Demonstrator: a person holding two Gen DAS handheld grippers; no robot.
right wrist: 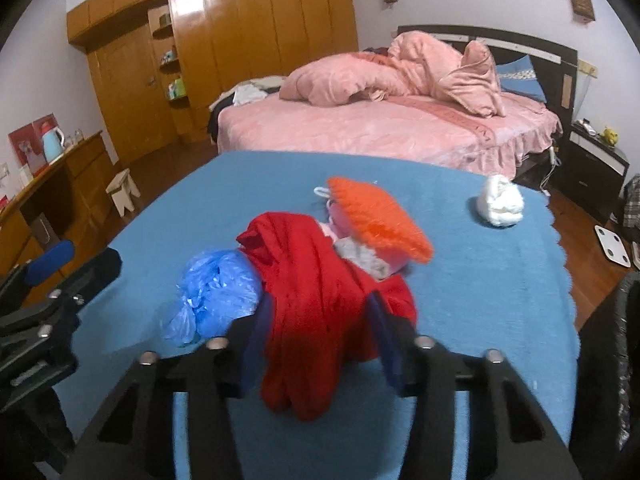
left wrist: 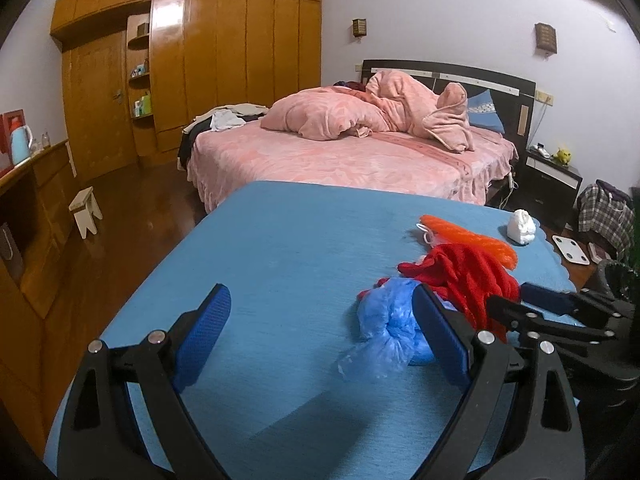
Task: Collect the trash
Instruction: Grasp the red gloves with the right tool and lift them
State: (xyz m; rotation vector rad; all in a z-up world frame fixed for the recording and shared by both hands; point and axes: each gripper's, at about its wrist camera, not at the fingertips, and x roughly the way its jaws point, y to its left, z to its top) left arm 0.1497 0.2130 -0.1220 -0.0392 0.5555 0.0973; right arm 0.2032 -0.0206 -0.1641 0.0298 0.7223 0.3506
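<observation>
On the blue-covered table a crumpled blue plastic bag lies against the inner side of my left gripper's right finger; the jaws stand wide open and hold nothing. A red cloth lies heaped beside the bag, and my right gripper is closed around its near end, pads against the fabric. Beyond the cloth sit an orange mesh piece and, further right, a white crumpled wad. The right gripper also shows at the cloth in the left wrist view.
A pink bed stands past the table, with a wooden wardrobe behind it. A dark shiny bag sits at the table's right edge. A small stool, a nightstand and a scale are around on the floor.
</observation>
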